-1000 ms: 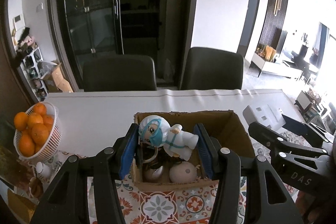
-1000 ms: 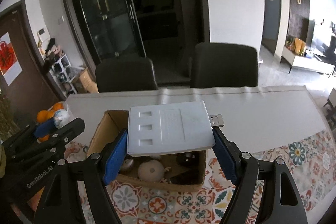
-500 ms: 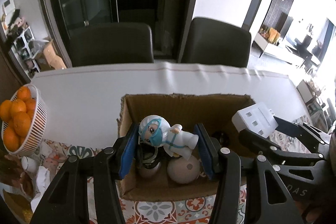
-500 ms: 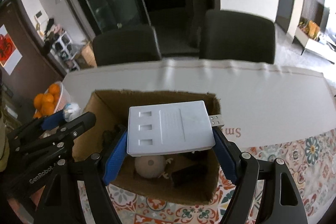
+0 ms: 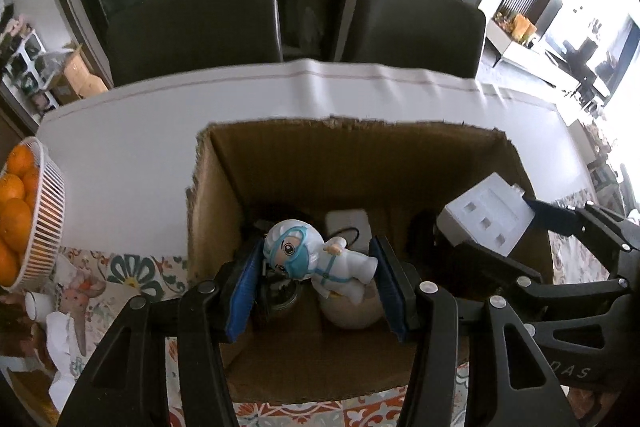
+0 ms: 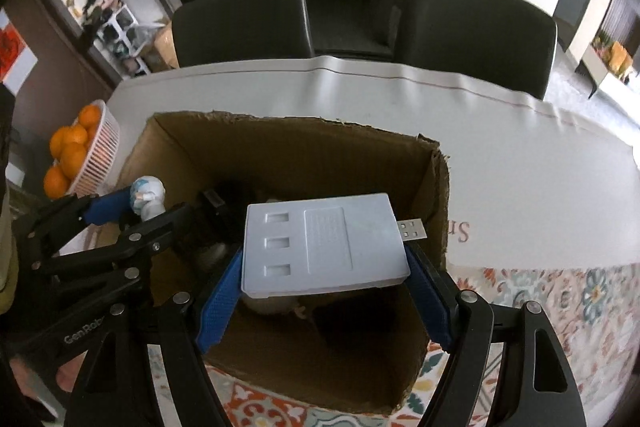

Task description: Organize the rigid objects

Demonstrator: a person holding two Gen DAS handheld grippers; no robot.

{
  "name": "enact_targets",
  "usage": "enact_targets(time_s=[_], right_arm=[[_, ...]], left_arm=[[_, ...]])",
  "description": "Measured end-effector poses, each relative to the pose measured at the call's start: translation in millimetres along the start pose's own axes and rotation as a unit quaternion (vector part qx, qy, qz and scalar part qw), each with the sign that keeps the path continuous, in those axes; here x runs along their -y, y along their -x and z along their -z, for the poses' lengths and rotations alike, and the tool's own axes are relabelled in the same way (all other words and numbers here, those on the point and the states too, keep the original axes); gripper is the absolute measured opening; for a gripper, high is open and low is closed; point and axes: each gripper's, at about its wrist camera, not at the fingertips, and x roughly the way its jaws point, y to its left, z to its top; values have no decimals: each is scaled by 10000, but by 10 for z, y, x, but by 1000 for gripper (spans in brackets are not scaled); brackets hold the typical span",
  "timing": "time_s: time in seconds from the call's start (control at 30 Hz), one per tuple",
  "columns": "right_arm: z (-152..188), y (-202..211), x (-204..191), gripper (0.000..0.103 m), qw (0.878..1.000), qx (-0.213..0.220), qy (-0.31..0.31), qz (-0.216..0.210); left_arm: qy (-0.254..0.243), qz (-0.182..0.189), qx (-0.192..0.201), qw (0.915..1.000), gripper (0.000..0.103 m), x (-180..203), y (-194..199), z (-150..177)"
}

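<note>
Two grippers hang over one open cardboard box (image 5: 224, 195), both pointing steeply down into it.

Left wrist view, 9 o'clock: white basket (image 5: 48, 211) of oranges (image 5: 14, 223) on the table (image 5: 140, 131), apart from the box. Crumpled white paper (image 5: 60, 339) at 8 o'clock on the patterned cloth (image 5: 132, 267).

Centre: left gripper (image 5: 316, 283), blue pads clamped on a figurine (image 5: 320, 259) in white suit and blue mask, lying sideways between them, head toward the left pad. It is held above the box interior. Below it: a round cream object (image 5: 352, 311), a dark jar-like item (unclear), and a white block (image 5: 346, 223) with a black cord near the back wall.

3 o'clock: right gripper (image 5: 496, 231) with the white hub (image 5: 486, 223), inside the box's right half.

Right wrist view: left gripper (image 6: 132, 211) at 9 o'clock with the figurine (image 6: 149, 197). Centre: right gripper (image 6: 324, 267), pads pressed on both long sides of the flat hub (image 6: 320, 251); three slots face up, USB plug (image 6: 412, 230) sticks out toward 3 o'clock, over the box's (image 6: 436, 195) right wall. Two dark chairs (image 6: 240, 23) at 12 o'clock beyond the table (image 6: 520, 155).
</note>
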Motion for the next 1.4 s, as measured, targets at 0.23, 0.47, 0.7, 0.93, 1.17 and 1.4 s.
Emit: enact_targets(time_s=[0.23, 0.47, 0.7, 0.93, 1.17, 1.4], right_arm=[[-2, -17, -54, 79, 9994, -240, 207, 154], [118, 119, -26, 79, 9997, -56, -16, 226], [338, 428, -62, 80, 9982, 367, -209, 425], [614, 850, -109, 81, 9933, 834, -372, 702], [945, 1277, -192, 85, 9861, 1319, -484, 886], [1285, 1685, -293, 94, 9753, 1896, -627, 943]], left_arm=[[44, -72, -205, 9998, 54, -7, -37, 58], [107, -272, 36, 9996, 68, 27, 151, 171], [131, -494, 311, 9982, 73, 56, 457, 333], [87, -686, 684, 9953, 79, 125, 863, 613], [23, -940, 1128, 9892, 91, 192, 1297, 895], [40, -1101, 1834, 9769, 103, 257, 1787, 1239]])
